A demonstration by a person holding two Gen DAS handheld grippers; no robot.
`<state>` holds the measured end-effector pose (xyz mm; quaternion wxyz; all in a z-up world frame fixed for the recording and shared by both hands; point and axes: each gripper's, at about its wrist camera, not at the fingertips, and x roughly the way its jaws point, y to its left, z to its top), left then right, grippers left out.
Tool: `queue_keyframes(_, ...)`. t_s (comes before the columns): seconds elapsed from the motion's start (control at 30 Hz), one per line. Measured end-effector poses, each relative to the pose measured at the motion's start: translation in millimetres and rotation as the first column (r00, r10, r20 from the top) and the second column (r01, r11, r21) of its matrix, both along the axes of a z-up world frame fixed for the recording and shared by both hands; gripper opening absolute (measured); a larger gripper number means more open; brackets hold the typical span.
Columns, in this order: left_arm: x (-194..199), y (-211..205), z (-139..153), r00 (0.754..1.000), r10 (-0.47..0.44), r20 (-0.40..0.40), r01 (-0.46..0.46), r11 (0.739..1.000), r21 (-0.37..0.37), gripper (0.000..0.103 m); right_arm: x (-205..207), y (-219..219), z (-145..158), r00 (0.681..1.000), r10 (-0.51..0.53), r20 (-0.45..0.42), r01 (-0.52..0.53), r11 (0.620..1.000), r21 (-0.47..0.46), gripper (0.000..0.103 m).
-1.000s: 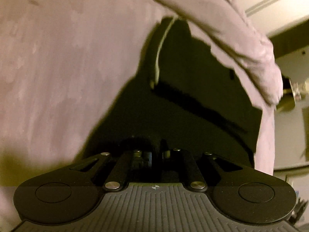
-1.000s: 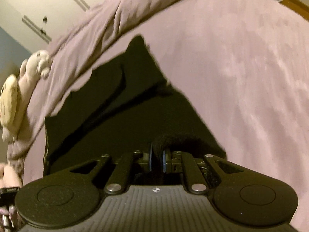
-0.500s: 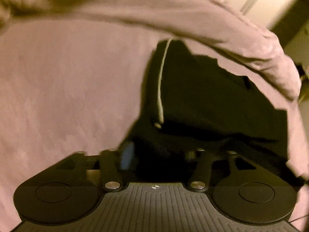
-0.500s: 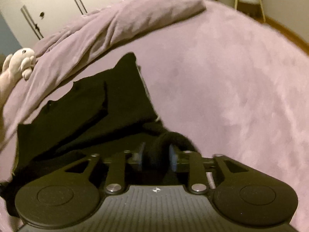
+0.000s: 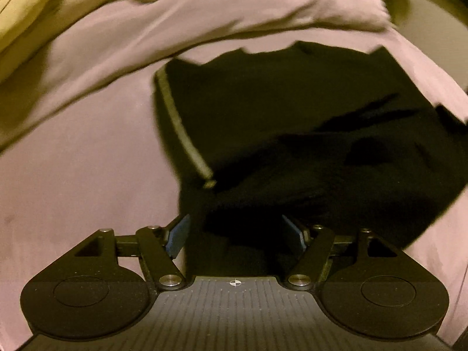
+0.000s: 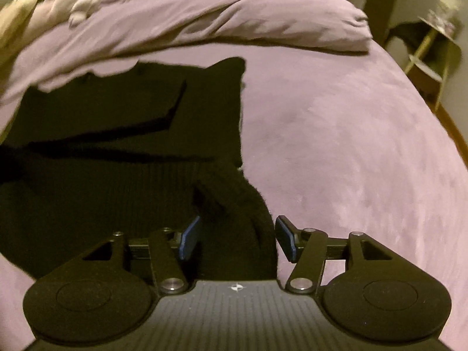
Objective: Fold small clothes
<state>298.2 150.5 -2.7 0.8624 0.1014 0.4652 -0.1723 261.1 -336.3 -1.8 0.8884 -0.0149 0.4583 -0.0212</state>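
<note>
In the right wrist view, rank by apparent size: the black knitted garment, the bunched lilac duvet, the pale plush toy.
1. Black knitted garment, though nearness to the camera inflates it.
2. Bunched lilac duvet.
3. Pale plush toy, smallest, partly cropped.

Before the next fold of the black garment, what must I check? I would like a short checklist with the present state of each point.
1. Left gripper free of the cloth: ok; jaws opening, pads not pressing, cloth lies between them.
2. Right gripper free: ok; jaws opening, a cloth bump sits between them, pads apart from it.
3. Black garment rests on the purple bed cover: ok.
4. Garment lies flat: not ok; creases and a raised bump near the right gripper.
5. Far edge clear: not ok; the bunched purple duvet overlaps it.
6. Fold edges aligned: cannot tell; dark and blurred.
</note>
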Motion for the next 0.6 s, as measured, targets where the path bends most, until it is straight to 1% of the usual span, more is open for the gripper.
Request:
queue_keyframes(0.07,10,-7,-5,0.998,-0.055,-0.011,0.055,0.998,0.013,0.074,5,-1,-4,1.0,-0.011,-0.007,0.011,1.0,0.015,0.057)
queue_keyframes(0.1,15,-9,-9,0.997,-0.068,-0.022,0.068,0.998,0.003,0.067,7,-2,-6,1.0,-0.019,-0.005,0.019,1.0,0.021,0.057)
queue_keyframes(0.13,20,-11,-14,0.996,-0.074,-0.051,0.074,0.997,-0.018,0.05,9,-2,-7,1.0,-0.024,0.001,0.024,0.999,0.022,0.057)
queue_keyframes(0.17,25,-12,-17,0.995,-0.071,-0.074,0.069,0.997,-0.032,0.039,12,-3,-8,1.0,-0.029,0.005,0.029,0.999,0.026,0.055)
queue_keyframes(0.2,29,-13,-19,0.995,-0.059,-0.081,0.056,0.998,-0.039,0.024,14,-5,-9,0.999,-0.037,0.006,0.037,0.999,0.034,0.053)
queue_keyframes(0.27,33,-10,-21,0.997,-0.019,-0.075,0.014,0.997,-0.074,0.022,19,-6,-10,0.999,-0.035,0.009,0.034,0.999,0.038,0.042)
queue_keyframes(0.3,35,-7,-22,0.997,0.009,-0.079,-0.017,0.995,-0.097,0.018,23,-6,-12,1.0,-0.028,-0.001,0.028,0.999,0.025,0.041)
queue_keyframes(0.33,36,-2,-23,0.995,0.042,-0.089,-0.053,0.991,-0.124,0.014,26,-5,-15,1.0,-0.019,-0.01,0.019,1.0,0.007,0.036)
queue_keyframes(0.37,36,1,-23,0.993,0.067,-0.095,-0.081,0.986,-0.146,0.012,28,-3,-16,1.0,-0.001,-0.015,0.001,1.0,-0.007,0.024)
queue_keyframes(0.4,38,5,-23,0.99,0.093,-0.102,-0.109,0.979,-0.173,0.01,29,-2,-17,1.0,0.011,-0.016,-0.011,1.0,-0.01,0.017)
queue_keyframes(0.43,37,10,-22,0.988,0.117,-0.103,-0.136,0.969,-0.204,0.009,30,0,-15,1.0,0.017,-0.009,-0.018,1.0,-0.009,0.012)
queue_keyframes(0.53,35,22,-12,0.98,0.174,-0.097,-0.196,0.937,-0.29,0.008,27,1,-2,0.999,0.009,0.031,-0.01,1.0,0.023,0.01)
queue_keyframes(0.6,34,32,-2,0.973,0.216,-0.085,-0.232,0.91,-0.344,0.007,23,-1,11,0.997,-0.015,0.075,0.008,0.996,0.089,0.01)
